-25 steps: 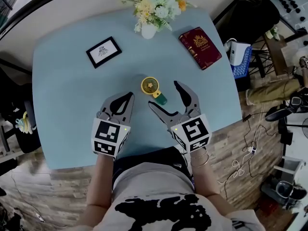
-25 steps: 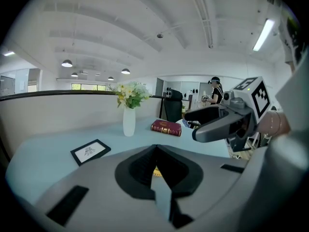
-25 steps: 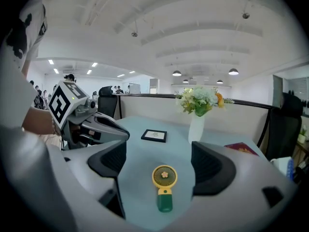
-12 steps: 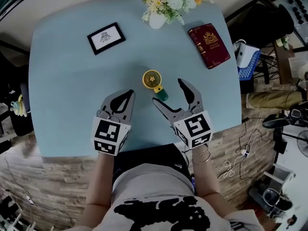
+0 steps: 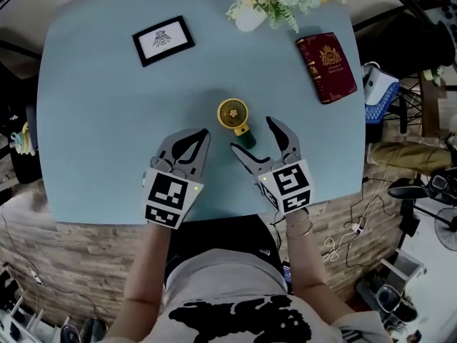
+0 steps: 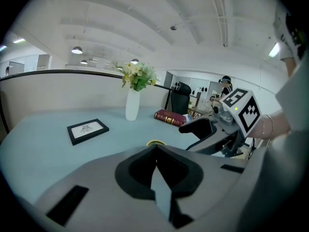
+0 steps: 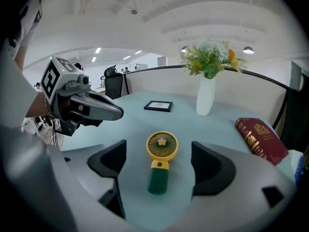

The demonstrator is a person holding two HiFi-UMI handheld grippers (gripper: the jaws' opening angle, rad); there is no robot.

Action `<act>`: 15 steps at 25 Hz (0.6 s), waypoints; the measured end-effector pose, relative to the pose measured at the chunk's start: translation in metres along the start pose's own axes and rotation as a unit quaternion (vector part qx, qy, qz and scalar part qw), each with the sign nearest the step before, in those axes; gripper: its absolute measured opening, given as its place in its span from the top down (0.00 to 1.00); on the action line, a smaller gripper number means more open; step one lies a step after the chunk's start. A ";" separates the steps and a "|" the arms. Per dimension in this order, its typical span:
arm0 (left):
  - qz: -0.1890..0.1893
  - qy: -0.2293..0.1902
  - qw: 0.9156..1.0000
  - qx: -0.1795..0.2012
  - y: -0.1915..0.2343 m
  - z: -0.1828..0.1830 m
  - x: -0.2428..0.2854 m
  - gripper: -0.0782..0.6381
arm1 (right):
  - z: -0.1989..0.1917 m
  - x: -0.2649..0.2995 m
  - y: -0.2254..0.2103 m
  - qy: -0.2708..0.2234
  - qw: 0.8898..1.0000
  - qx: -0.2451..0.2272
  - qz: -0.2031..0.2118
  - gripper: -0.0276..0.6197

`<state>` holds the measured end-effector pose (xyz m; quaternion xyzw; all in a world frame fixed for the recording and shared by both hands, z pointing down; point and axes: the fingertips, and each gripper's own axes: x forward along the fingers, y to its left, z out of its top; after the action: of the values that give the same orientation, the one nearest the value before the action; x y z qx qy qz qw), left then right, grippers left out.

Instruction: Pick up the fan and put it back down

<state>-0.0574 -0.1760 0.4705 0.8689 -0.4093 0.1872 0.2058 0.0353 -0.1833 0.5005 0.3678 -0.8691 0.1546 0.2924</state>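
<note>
A small hand fan (image 5: 233, 115) with a yellow round head and a dark green handle lies flat on the light blue table (image 5: 107, 120), handle toward me. My right gripper (image 5: 253, 134) is open, its jaws standing either side of the handle without touching it. The right gripper view shows the fan (image 7: 161, 146) lying between the two wide-apart jaws of the right gripper (image 7: 159, 154). My left gripper (image 5: 204, 132) is shut and empty, just left of the fan. From the left gripper (image 6: 155, 149) only the fan's yellow rim (image 6: 155, 142) peeks over the closed jaws.
A white vase of flowers (image 5: 250, 13) stands at the table's far edge, a red book (image 5: 326, 66) lies at the far right, and a black picture frame (image 5: 163, 40) at the far left. The table's near edge runs just under my wrists.
Both grippers have sunk toward the table, the right one more, and its open jaws now sit lower around the fan's handle. The fan has not moved.
</note>
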 end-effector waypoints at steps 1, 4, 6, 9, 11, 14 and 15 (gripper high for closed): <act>0.000 0.004 1.000 -0.002 0.000 -0.003 0.002 0.87 | -0.004 0.003 0.000 0.006 1.000 -0.002 0.003 0.33; -0.001 0.012 1.000 -0.013 -0.001 -0.013 0.008 0.87 | -0.014 0.013 -0.005 0.023 1.000 -0.003 0.006 0.34; -0.003 0.020 1.000 -0.018 -0.003 -0.022 0.012 0.87 | -0.020 0.021 -0.007 0.034 0.999 -0.004 0.008 0.36; -0.005 0.029 0.999 -0.023 -0.005 -0.034 0.017 0.87 | -0.031 0.032 -0.008 0.053 0.998 -0.008 0.014 0.38; -0.002 0.031 0.999 -0.025 -0.003 -0.039 0.020 0.87 | -0.037 0.039 -0.006 0.063 0.998 -0.008 0.021 0.39; -0.001 0.032 0.999 -0.034 0.001 -0.044 0.022 0.87 | -0.045 0.047 -0.008 0.075 0.997 -0.003 0.022 0.39; -0.001 0.034 0.999 -0.037 0.002 -0.047 0.024 0.87 | -0.047 0.050 -0.009 0.080 0.997 -0.002 0.020 0.39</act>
<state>-0.0518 -0.1681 0.5218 0.8543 -0.4080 0.2013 0.2514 0.0325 -0.1938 0.5685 0.3361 -0.8505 0.1880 0.3583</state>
